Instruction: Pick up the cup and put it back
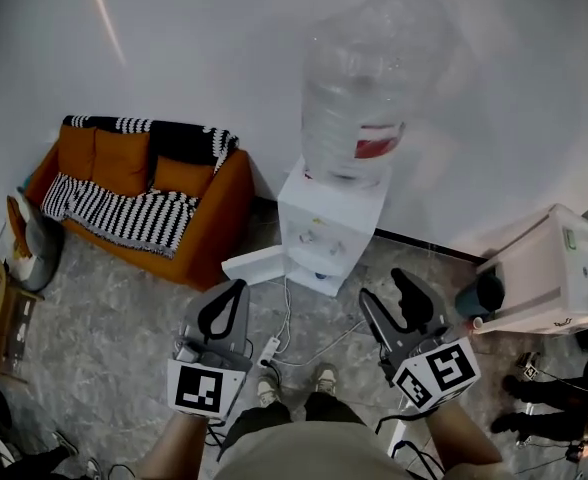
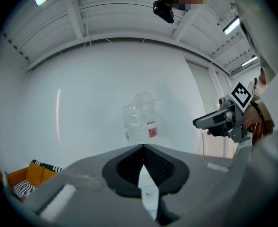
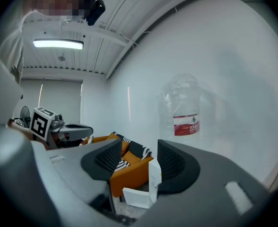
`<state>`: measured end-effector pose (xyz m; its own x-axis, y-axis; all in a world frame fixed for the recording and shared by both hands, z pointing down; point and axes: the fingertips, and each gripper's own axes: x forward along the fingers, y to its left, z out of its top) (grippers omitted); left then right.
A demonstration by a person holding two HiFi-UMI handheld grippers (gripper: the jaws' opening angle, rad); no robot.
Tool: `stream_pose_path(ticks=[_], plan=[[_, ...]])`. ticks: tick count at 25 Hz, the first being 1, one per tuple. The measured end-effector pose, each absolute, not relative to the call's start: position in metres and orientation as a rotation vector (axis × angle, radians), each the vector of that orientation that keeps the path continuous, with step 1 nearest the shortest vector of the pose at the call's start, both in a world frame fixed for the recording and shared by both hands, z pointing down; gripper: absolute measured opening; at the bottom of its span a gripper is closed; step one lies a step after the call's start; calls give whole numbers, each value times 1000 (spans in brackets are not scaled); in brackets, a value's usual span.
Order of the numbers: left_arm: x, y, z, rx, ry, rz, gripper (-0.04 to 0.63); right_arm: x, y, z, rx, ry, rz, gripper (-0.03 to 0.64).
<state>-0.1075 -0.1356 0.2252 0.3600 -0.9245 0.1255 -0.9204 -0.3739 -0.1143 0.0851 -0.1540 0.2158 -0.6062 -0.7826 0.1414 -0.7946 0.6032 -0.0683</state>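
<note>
Grey floor [image 1: 124, 318]; dark, round-mouthed cup [image 1: 488, 293]

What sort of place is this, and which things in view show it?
Probably a lounge or break area: a water dispenser with its bottle, and an orange sofa under a striped throw.

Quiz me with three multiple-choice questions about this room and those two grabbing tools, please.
1. In the head view, the sofa stands where from the water cooler? A right B left C on top
2. The bottle has a label coloured: A green B blue C red
3. The right gripper is: A open, empty B shut on a cup C shut on a cable
Answers: 1 B, the sofa sits at picture left; 2 C, a red band shows; 3 A, its jaws stand apart with only the room beyond.
</note>
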Motion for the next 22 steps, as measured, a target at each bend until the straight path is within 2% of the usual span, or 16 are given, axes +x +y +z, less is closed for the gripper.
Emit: stream_pose_path(ticks=[9,22], plan=[[-117,-172,281,-2603,1750,-242,2,76,-204,289,1388,-2673,178,265],[-139,-227,470,-2646,1730,-239,2,49,-254,488,1358,-2657,165,265]])
